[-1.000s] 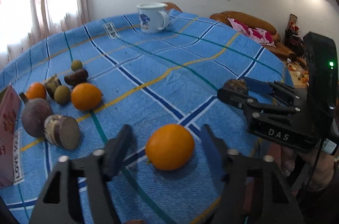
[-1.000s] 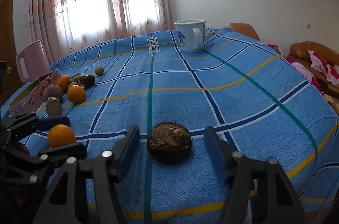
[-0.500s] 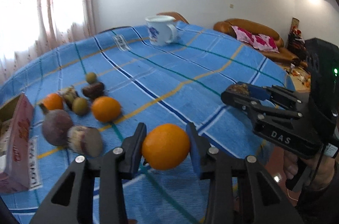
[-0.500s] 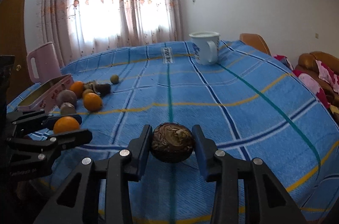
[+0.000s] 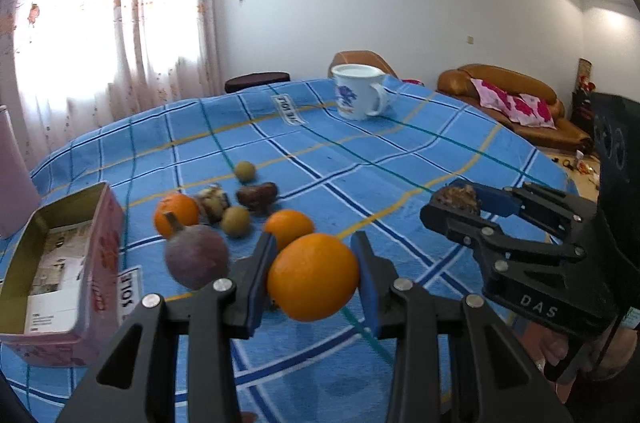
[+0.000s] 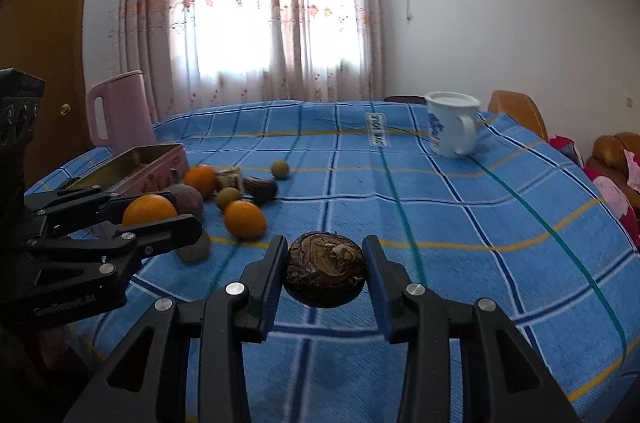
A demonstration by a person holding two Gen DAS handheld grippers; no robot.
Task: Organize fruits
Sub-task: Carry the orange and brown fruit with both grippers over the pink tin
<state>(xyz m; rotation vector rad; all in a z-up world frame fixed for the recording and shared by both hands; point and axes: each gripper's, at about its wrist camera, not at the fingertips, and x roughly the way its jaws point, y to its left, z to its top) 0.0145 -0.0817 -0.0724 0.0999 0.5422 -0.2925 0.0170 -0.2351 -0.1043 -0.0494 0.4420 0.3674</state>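
Above the blue checked tabletop (image 6: 480, 207), the left gripper (image 5: 314, 277) has its jaws pinching one orange (image 5: 313, 277), lifted clear of the cloth. Beside it, the right gripper (image 6: 326, 273) has its jaws pressed onto one dark brown wrinkled fruit (image 6: 326, 270), also off the cloth. On the cloth lie two more oranges (image 5: 289, 226), two small green fruits (image 5: 236, 221), one purple round fruit (image 5: 197, 256) and a dark brown piece (image 5: 257, 195). One open pink tin (image 5: 60, 283) sits just beside them. One white mug (image 5: 358, 97) stands well apart.
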